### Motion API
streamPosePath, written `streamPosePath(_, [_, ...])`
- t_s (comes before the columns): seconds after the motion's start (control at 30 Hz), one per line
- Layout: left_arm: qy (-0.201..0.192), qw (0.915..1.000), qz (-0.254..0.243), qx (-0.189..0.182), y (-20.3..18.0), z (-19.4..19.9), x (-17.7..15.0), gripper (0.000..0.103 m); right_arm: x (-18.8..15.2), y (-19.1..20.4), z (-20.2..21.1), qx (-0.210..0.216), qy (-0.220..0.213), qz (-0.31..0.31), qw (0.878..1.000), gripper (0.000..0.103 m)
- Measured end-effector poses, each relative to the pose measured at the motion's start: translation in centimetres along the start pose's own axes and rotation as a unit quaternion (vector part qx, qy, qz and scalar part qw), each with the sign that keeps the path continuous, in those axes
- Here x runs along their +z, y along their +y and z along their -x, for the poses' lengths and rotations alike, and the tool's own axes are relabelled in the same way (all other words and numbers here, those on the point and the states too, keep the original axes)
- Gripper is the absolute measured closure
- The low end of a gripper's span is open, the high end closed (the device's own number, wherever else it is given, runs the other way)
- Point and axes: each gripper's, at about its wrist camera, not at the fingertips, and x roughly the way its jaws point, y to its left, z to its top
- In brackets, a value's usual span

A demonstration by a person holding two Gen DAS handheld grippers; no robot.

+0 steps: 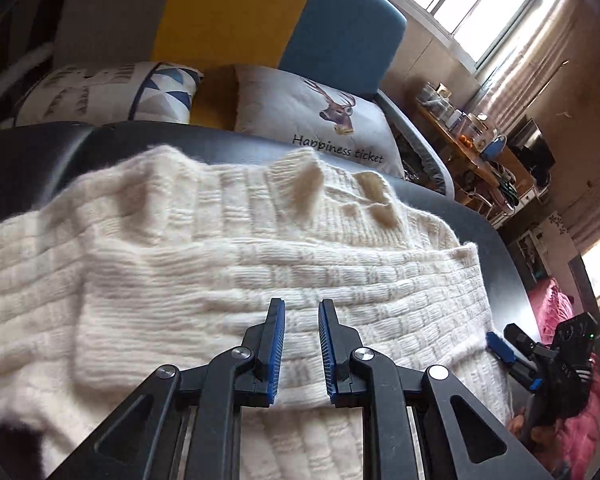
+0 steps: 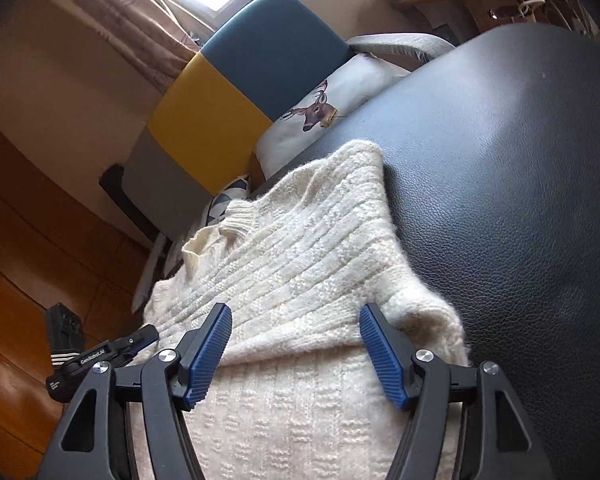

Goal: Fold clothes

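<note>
Both hand-held grippers are held over a cream knit sweater (image 1: 228, 248) spread on the black table (image 2: 520, 184): left hand-held gripper (image 1: 302, 306) narrowly parted, right hand-held gripper (image 2: 296, 314) wide open, nothing gripped.

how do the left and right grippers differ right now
Opening: the left gripper has its fingers set narrowly apart, while the right gripper is spread wide.
Place: the left gripper is over the middle of the cream sweater, while the right gripper straddles a folded edge near the black surface.
Shared: both are open, holding nothing, with blue ribbed pads.
</note>
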Motion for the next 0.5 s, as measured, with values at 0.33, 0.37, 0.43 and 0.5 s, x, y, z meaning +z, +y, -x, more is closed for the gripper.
streamPosePath(0.33, [-0.028,0.9952,0.092,0.018,8.3,4.0,0.2,0.078,0.7,5.2,-3.2,0.003,0.011,0.026,1.0,0.033])
streamPosePath(0.37, [-0.026,0.9948,0.097,0.017,8.7,4.0,0.2,0.077,0.5,5.3,-3.6,0.001,0.014,0.025,1.0,0.033])
streamPosePath(0.43, [-0.02,0.9942,0.104,0.02,9.2,3.8,0.2,0.07,0.0,5.5,-4.2,-0.003,0.021,0.026,0.999,0.033])
streamPosePath(0.5, [-0.01,0.994,0.108,0.016,9.4,3.3,0.0,0.066,-0.2,5.5,-4.7,-0.006,0.026,0.027,0.999,0.033])
